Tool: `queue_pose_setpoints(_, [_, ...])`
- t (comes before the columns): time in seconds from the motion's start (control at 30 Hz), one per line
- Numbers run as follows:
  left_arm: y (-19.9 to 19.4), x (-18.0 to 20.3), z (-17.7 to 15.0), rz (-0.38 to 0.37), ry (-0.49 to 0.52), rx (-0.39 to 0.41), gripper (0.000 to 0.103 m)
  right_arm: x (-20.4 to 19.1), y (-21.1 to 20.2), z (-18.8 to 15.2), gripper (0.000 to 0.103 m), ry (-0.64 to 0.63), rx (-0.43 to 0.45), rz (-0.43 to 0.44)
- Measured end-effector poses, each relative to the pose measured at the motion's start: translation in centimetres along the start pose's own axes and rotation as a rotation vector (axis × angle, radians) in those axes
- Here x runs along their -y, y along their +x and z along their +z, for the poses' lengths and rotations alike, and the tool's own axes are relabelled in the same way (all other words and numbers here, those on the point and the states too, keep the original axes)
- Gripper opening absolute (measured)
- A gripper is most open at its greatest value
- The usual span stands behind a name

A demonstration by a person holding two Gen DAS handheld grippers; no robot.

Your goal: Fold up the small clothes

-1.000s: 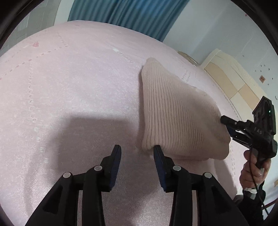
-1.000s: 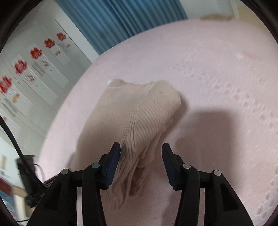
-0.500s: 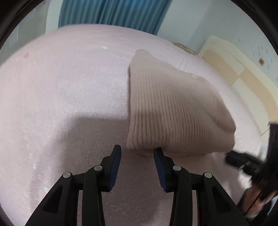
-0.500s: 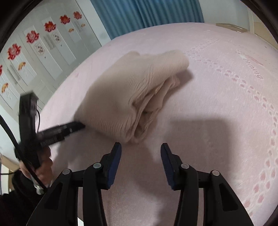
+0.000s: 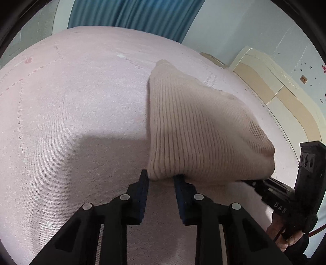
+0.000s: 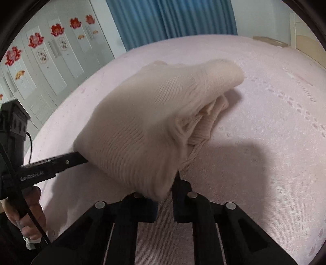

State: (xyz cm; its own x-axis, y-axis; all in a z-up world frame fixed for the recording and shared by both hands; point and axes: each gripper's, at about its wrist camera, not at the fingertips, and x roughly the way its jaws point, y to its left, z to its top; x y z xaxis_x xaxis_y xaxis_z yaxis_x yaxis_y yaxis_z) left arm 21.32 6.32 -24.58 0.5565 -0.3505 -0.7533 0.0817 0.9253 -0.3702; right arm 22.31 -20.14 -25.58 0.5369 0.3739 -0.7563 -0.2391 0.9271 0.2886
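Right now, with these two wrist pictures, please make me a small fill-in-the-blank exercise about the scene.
1. The folded knit garment is ____ in colour.
2. It lies on a ____ bedspread.
3. The curtain behind the bed is ____.
4. The left gripper and the right gripper each meet a near ____ of the garment.

Missing words: beige; pink; blue; corner

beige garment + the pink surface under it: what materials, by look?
Beige garment: looks like a soft rib-knit, matte, likely wool or acrylic; parallel ribs run across it and the folded edges bunch loosely. Pink bed cover: looks like woven fabric with a faint sheen and small pattern motifs; fibre unclear.
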Motion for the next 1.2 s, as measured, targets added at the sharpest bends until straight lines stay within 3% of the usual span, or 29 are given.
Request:
queue_pose_setpoints(0.17, [-0.3, 1.5, -0.6, -0.07, 0.014, -0.017, 0.021, 3.1, -1.1, 0.5, 0.008, 0.093, 0.015, -0.021])
queue_pose_setpoints(0.33, [-0.1, 3.5, -0.9, -0.036, 0.078, -0.035, 0.022, 4.1, -0.4, 0.4, 0.008, 0.103, -0.049, -0.052])
queue_pose_setpoints(0.4, [-0.8, 3.5, -0.8, -0.071, 0.084, -0.019, 0.022, 3.9, -0.9, 0.3, 0.01, 0.07, -0.066, -0.069])
queue_pose_setpoints(0.5, [-3.5, 2.0, -0.6, -0.137, 0.051, 0.05, 0.032, 3.9, -3.9, 0.4, 0.013, 0.023, -0.027, -0.029])
queue_pose_setpoints(0.6, [-5.5, 0.7, -0.4, -0.125, 0.027, 0.113, 0.048, 4.9, -7.2, 1.1, 0.025, 0.038, 0.045, 0.017])
queue_pose_setpoints(0.7, [-6.0, -0.2, 0.8, -0.115, -0.02, 0.139, 0.048, 5.8, -9.1, 3.2, 0.029, 0.113, 0.142, 0.053])
queue_pose_setpoints(0.77, [-5.5, -0.3, 2.3, -0.116, -0.043, 0.142, 0.048, 5.4, -8.5, 5.5, 0.03, 0.113, 0.163, 0.047])
queue_pose_setpoints(0.87, [-4.1, 0.2, 5.0, -0.09, -0.047, 0.139, 0.048, 3.4, -5.6, 9.4, 0.03, 0.013, 0.155, -0.015])
queue_pose_setpoints(1.0, [-1.6, 2.2, 8.7, -0.081, 0.001, 0.137, 0.048, 1.5, -1.7, 12.6, 0.03, -0.078, 0.118, -0.018])
queue_pose_setpoints(1.13, [2.0, 4.4, 10.4, -0.009, 0.114, 0.144, 0.045, 1.9, 2.0, 12.3, 0.03, -0.128, 0.088, -0.094])
queue_pose_setpoints(1.2, [4.0, 5.7, 9.6, 0.073, 0.207, 0.141, 0.035, 2.7, 3.2, 11.6, 0.032, -0.144, 0.083, -0.164])
